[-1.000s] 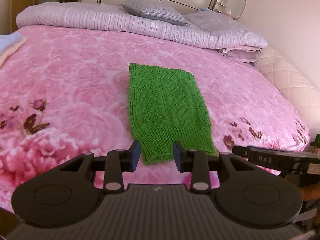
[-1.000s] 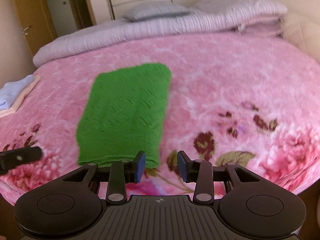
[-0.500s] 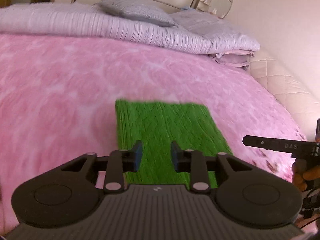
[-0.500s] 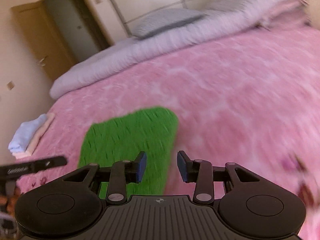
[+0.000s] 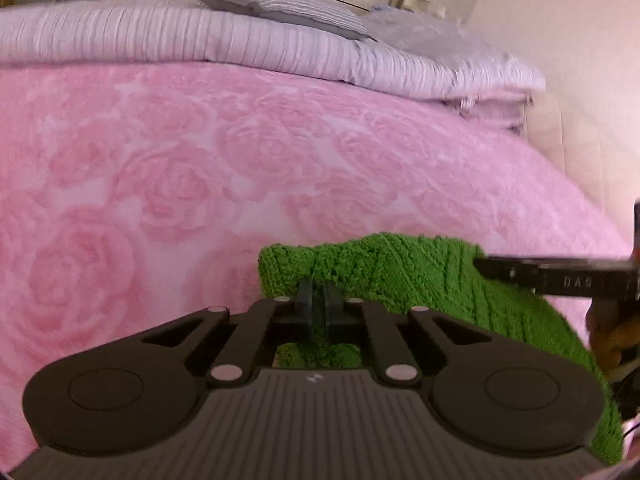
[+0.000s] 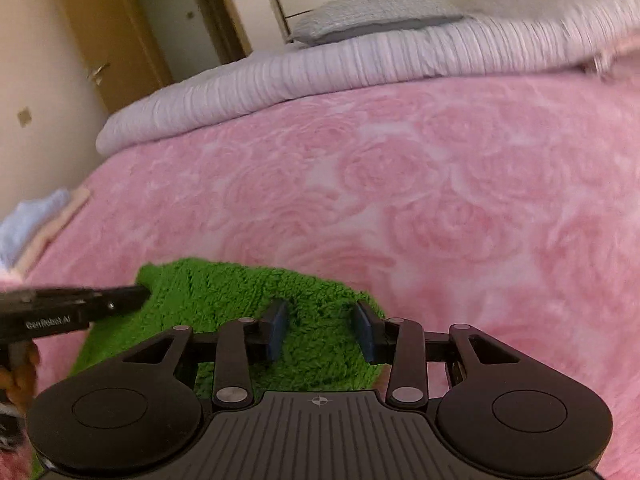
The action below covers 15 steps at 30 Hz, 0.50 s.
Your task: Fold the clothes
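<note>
Partly hidden, the left tool [image 5: 319,305] pinches the green knit [image 5: 404,276]; the right tool [image 6: 321,330] gapes over it.

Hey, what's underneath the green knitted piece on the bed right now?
The green knit lies on the pink rose blanket, which shows all around it. The left tool pinches its far edge; the right tool is open over it. Anything beneath the knit is covered.

Left tool [image 6: 72,312] reads "GenRobot.AI"; right tool [image 5: 560,276] "DAS"
</note>
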### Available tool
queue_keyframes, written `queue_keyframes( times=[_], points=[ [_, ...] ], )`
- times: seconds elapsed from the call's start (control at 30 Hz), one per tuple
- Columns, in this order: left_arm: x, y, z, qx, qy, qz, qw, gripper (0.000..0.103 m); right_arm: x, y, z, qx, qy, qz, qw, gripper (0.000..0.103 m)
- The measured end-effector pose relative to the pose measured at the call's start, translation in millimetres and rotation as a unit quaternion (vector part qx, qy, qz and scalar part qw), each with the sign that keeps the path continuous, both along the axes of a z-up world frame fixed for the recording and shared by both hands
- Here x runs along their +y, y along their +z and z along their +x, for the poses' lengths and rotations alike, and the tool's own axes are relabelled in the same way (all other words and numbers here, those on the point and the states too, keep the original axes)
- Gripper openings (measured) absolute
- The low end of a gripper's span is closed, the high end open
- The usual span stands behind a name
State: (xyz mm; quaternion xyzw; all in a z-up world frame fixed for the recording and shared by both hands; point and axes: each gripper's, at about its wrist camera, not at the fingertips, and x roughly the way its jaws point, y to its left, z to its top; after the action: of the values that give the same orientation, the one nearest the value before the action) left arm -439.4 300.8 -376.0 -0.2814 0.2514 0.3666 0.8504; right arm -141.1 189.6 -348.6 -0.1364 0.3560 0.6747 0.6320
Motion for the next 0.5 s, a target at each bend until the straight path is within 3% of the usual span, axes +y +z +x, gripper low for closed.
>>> queue_keyframes(
  times=[0.13, 0.2, 0.23, 0.33, 0.37, 0.5],
  points=[
    [-8.2, 16.3, -5.9, -0.006, 0.014, -0.01, 0.9998, 0.006, -8.3, 7.9, 6.0, 0.018, -0.006, 0.007, 1.0, 0.038],
    [-19.2, 23.2, -17.2, -0.022, 0.025, -0.025, 0.9991, 0.015, -21.3, 19.6, 12.1, 0.049, -0.023, 0.013, 0.998, 0.039],
    [-27.6, 22.4, -26.3, -0.033, 0.034, -0.042, 0.998, 0.029, -30.2, 25.8, 15.5, 0.069, -0.033, 0.016, 0.997, 0.04],
    [-52.9, 20.1, -53.8, -0.069, 0.059, -0.091, 0.9917, 0.034, -68.9, 40.9, 25.4, 0.151, -0.055, 0.033, 0.987, 0.06],
    [-61.3, 19.3, -62.9, -0.08, 0.068, -0.108, 0.9886, 0.036, -84.3, 41.5, 27.1, 0.172, -0.063, 0.036, 0.982, 0.072],
    [-94.9, 16.2, -99.5, -0.127, 0.101, -0.173, 0.9714, 0.04, -134.8, 33.8, 26.6, 0.246, -0.085, 0.022, 0.965, 0.076]
  ],
)
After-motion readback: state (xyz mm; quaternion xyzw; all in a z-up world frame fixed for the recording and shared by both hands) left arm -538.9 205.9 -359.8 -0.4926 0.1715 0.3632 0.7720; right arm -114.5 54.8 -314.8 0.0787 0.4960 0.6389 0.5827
